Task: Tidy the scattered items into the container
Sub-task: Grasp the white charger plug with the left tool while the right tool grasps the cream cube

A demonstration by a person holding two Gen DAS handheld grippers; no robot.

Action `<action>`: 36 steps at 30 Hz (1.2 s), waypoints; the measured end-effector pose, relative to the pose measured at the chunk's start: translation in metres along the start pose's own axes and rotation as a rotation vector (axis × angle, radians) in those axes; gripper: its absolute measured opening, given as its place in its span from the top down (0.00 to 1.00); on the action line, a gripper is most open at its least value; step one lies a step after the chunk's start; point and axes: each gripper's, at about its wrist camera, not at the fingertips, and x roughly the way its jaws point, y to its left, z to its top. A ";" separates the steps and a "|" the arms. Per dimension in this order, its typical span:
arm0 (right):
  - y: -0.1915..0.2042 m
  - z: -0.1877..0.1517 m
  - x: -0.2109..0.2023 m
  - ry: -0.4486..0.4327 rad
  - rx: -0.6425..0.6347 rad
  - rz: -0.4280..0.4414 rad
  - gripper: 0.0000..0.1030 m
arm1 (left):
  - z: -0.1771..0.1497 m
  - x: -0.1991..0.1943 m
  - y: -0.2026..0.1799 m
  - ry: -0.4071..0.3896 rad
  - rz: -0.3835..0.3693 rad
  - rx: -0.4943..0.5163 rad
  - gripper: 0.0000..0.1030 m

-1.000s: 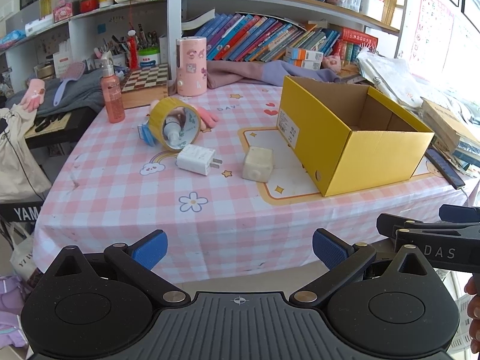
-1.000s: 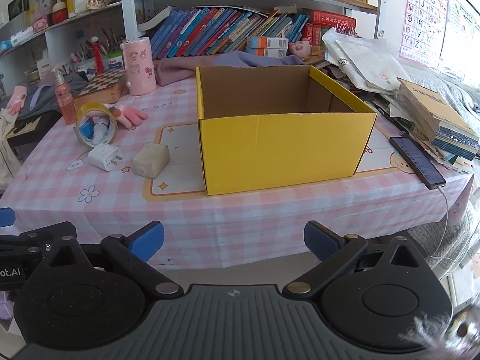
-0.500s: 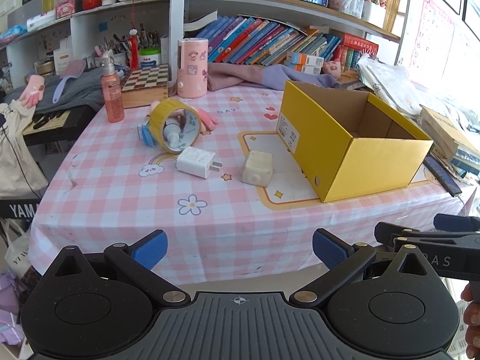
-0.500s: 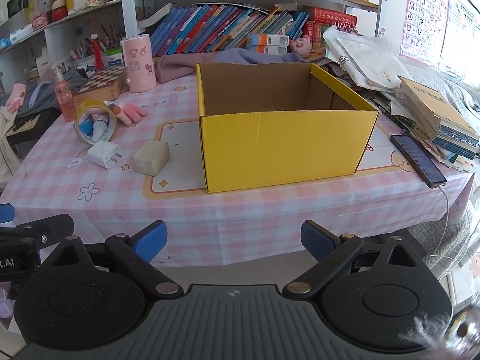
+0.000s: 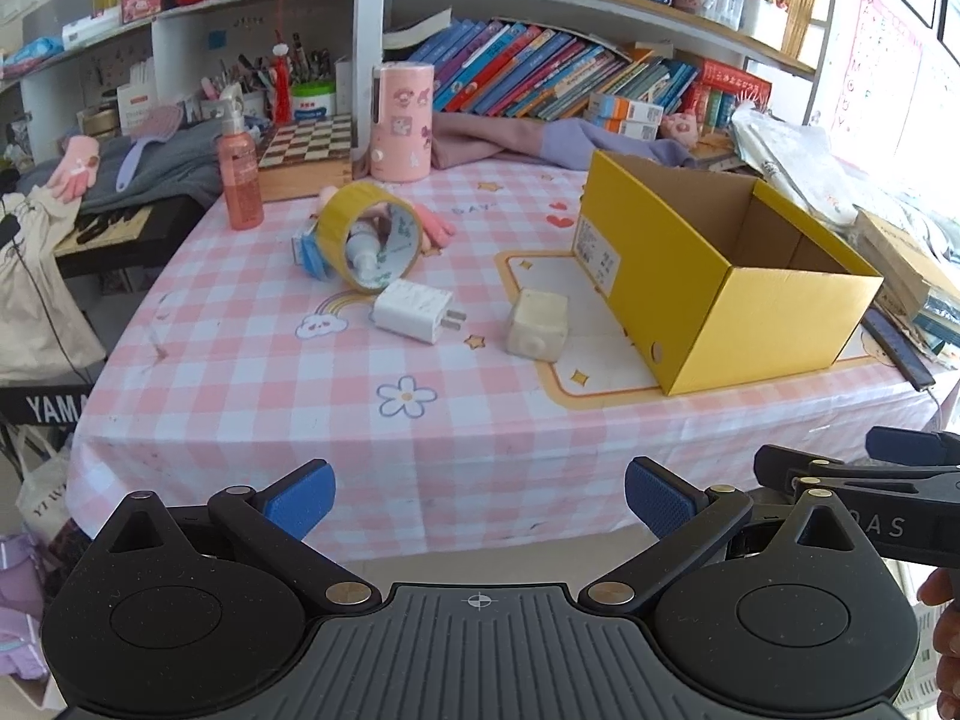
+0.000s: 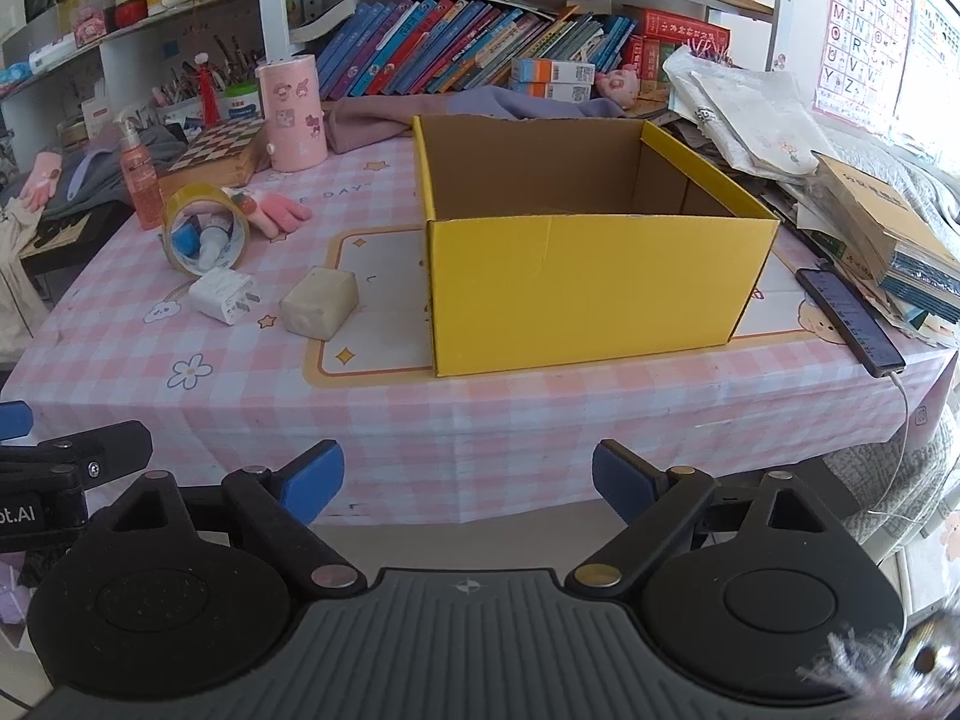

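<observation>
Both tongs hang off the near edge of the counter (image 5: pixel 480 438), short of the cloth, and neither one holds anything. The left tongs (image 5: pixel 477 495) stand spread wide with only bare checked cloth showing between the blue pads. The right tongs (image 6: pixel 468 477) are also apart, though their jaws are closing at this moment, with nothing between them. Outward from the left tongs, up and a little left of centre in its view, lie the scattered pieces: the white charger (image 5: pixel 414 310) on its side with its prongs pointing right towards the cream block (image 5: pixel 537 324), and behind them the roll of yellow tape (image 5: pixel 371 237) tipped on edge, a small bottle and something blue seen through its hole, a pink glove (image 5: pixel 433 223) just beyond. The yellow box (image 6: pixel 594 276) sits open-topped and looks empty, squarely ahead of the right tongs; in the left view it lies off to the right. From the right tongs the loose pieces all lie to the left of the box, the cream block nearest its left wall. So the left hand looks the nearer and straighter one for the clutter, the right hand for the box.
</observation>
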 end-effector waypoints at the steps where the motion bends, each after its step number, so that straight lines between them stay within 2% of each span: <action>1: 0.003 0.000 0.001 0.003 -0.008 0.004 0.18 | 0.000 0.000 0.002 0.002 -0.003 -0.004 0.00; 4: 0.012 0.003 0.003 0.006 -0.028 0.023 0.25 | -0.002 -0.001 0.009 0.010 -0.012 -0.016 0.00; 11: 0.036 0.008 0.002 -0.009 -0.106 0.083 0.32 | -0.003 -0.008 0.028 0.007 0.022 -0.067 0.00; 16: 0.048 0.011 0.004 -0.028 -0.139 0.093 0.36 | -0.001 -0.010 0.035 -0.018 0.033 -0.070 0.00; 24: 0.058 0.015 0.013 -0.049 -0.167 0.106 0.36 | 0.008 -0.005 0.038 -0.076 0.060 -0.033 0.00; 27: 0.060 0.018 0.021 -0.041 -0.169 0.114 0.36 | 0.011 0.002 0.040 -0.070 0.062 -0.038 0.00; 36: 0.073 0.037 0.047 -0.029 -0.220 0.180 0.36 | 0.026 0.026 0.059 -0.070 0.089 -0.107 0.00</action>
